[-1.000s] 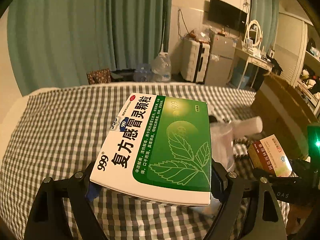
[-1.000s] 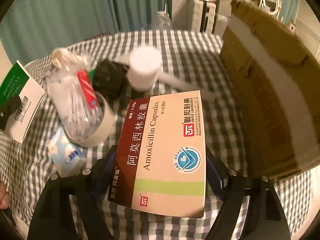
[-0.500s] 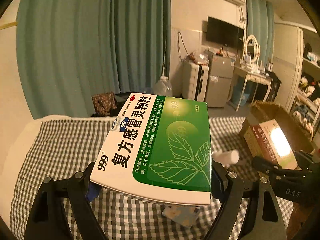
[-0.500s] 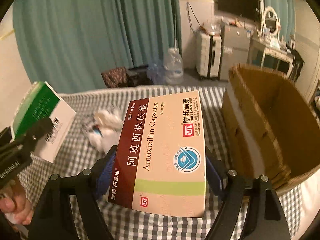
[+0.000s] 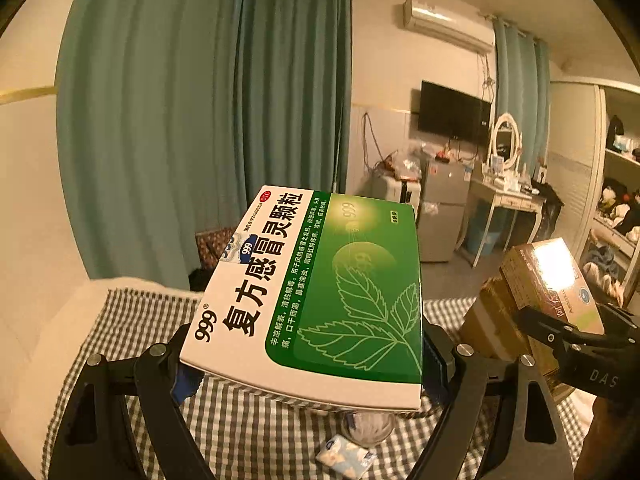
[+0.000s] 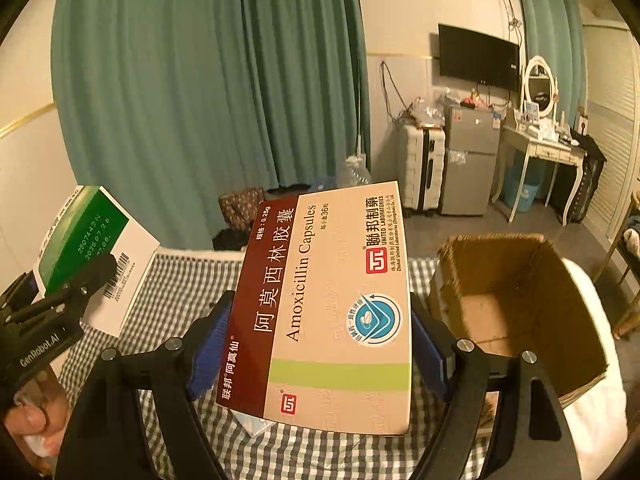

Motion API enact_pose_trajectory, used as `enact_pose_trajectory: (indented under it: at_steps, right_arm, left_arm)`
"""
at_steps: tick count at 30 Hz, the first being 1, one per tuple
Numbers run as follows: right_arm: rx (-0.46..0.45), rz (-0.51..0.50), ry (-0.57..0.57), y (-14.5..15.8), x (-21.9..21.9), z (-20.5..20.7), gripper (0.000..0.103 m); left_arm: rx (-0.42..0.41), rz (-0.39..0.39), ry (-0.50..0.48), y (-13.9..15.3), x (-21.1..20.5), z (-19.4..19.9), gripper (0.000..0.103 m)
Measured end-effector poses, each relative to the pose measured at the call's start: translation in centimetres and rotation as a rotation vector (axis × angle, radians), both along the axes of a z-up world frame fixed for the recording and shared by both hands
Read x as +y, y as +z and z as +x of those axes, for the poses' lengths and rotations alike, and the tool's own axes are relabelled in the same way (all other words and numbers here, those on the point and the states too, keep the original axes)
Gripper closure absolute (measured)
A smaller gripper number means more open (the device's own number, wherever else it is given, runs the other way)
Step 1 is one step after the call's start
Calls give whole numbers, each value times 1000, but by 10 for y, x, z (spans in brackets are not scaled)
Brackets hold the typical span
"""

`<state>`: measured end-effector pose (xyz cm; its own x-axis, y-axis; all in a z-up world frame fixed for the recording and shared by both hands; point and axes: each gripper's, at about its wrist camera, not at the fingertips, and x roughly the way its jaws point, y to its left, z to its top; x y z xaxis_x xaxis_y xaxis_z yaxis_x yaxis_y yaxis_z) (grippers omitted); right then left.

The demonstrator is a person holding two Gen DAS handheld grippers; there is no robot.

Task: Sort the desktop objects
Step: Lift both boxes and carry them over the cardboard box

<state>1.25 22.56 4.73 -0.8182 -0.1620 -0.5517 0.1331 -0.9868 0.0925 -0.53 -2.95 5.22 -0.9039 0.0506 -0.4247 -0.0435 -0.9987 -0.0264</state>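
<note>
Aloft, green box [image 5: 320, 292] (clamped) — amoxicillin box [image 6: 332, 312] likewise.

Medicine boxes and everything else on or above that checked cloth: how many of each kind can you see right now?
Medicine boxes: 2, the green box in the left gripper and the Amoxicillin box in the right gripper
Cardboard boxes: 1, the open carton
Tissue packets: 1, the small packet on the cloth
Total: 4
</note>
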Motion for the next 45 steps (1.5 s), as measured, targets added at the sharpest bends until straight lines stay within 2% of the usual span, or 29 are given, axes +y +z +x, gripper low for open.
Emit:
enact_pose_trajectory:
  at_steps: [5, 11, 19, 24, 29, 34, 38, 41, 45]
  right_arm:
    - [42, 12, -18, 31, 13, 8, 24]
    - [51, 28, -51, 54, 30, 12, 24]
    - [72, 67, -88, 92, 57, 12, 24]
    - [73, 111, -114, 106, 74, 11, 24]
    - [62, 145, -152, 116, 98, -2, 24]
    - [47, 162, -222, 112, 132, -15, 24]
    - [69, 212, -306, 107, 159, -23, 24]
    - [-1, 192, -308, 97, 183, -41, 24]
    - [-32, 254, -329, 85, 206, -68, 23]
  left_arm:
    - [53, -9, -30, 25, 10, 11, 16]
    - [12, 36, -93, 46, 32, 1, 16]
    - [62, -48, -177, 100, 93, 0, 16]
    - [62, -63, -260, 116, 135, -9, 16]
    - [79, -13, -312, 119, 173, -28, 16]
    - [70, 33, -341, 112, 205, -53, 16]
    - [78, 28, -337, 102, 226, -72, 16]
    - [46, 40, -342, 91, 238, -87, 16]
    - [27, 47, -370, 80, 257, -105, 16]
